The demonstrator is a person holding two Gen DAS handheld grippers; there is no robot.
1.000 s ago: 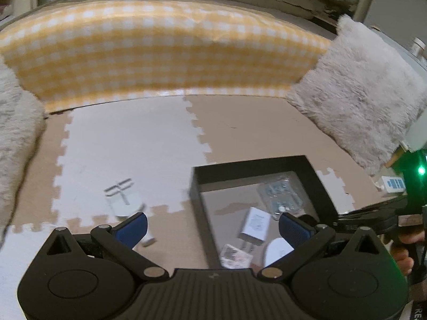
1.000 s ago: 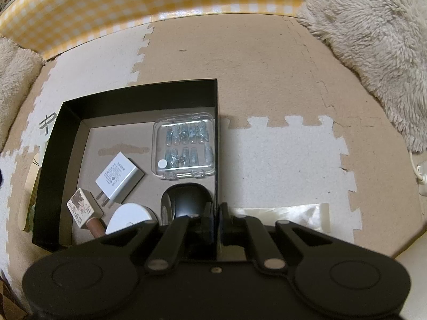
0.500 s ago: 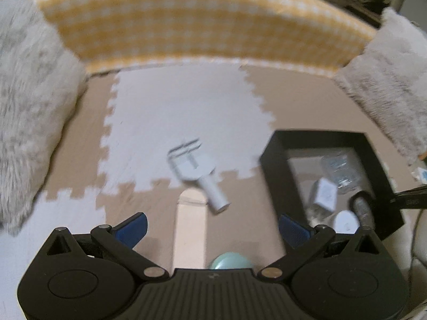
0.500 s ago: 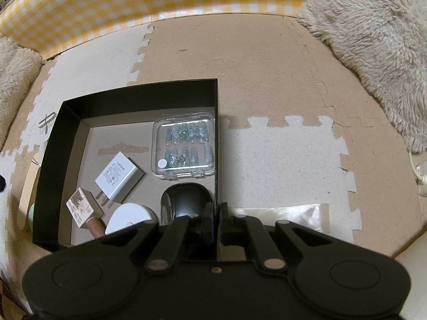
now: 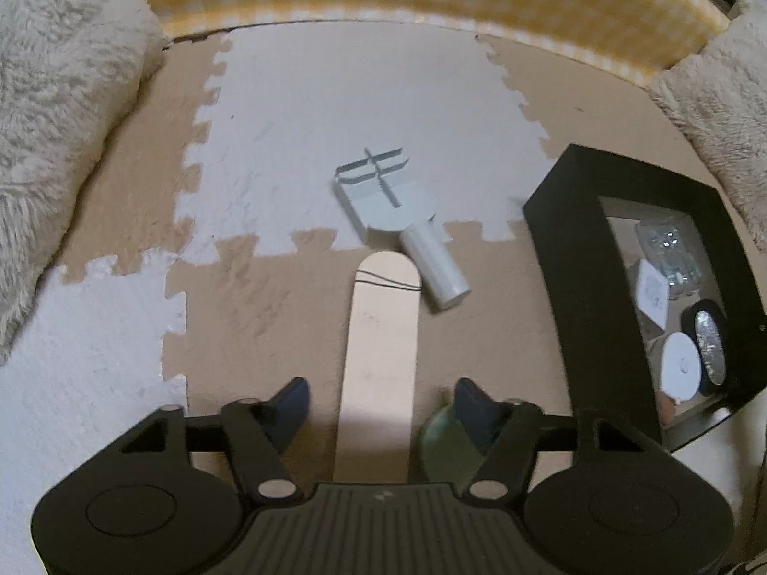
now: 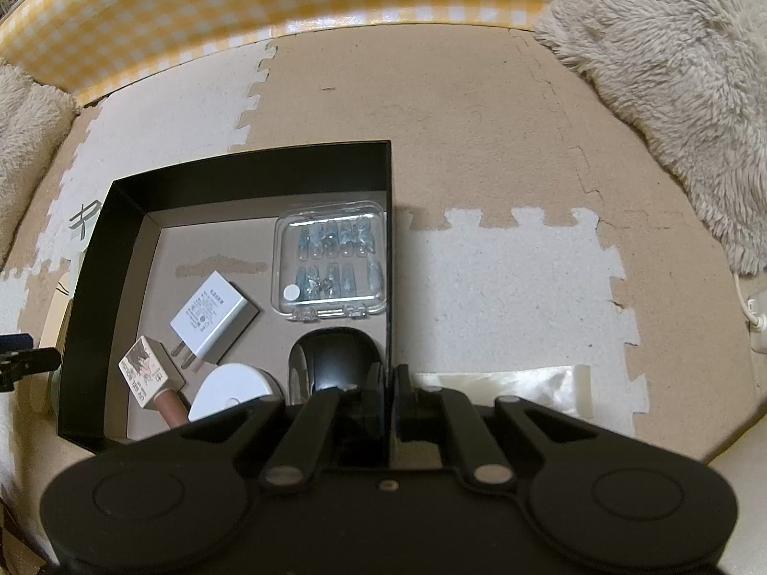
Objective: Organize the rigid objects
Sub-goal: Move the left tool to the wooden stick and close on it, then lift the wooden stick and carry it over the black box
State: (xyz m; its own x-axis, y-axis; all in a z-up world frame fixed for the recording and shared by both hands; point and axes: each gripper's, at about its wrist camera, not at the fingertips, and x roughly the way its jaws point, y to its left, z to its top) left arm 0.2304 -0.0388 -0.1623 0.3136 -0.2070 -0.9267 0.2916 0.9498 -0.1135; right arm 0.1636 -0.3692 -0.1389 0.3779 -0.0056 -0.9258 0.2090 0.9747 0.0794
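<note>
Left wrist view: my left tool (image 5: 381,405) is spread wide over the foam floor mat (image 5: 268,306), straddling a pale wooden stick (image 5: 381,350) that lies between its fingers, with a white plastic handled piece (image 5: 398,220) just beyond the stick's tip and the black box (image 5: 575,258) off to the right. Right wrist view: my right tool (image 6: 386,383) is pressed together on the black box's right wall, and inside I see a clear case (image 6: 331,261), a white charger (image 6: 211,318), a black mouse (image 6: 335,357) and a white round puck (image 6: 235,390).
</note>
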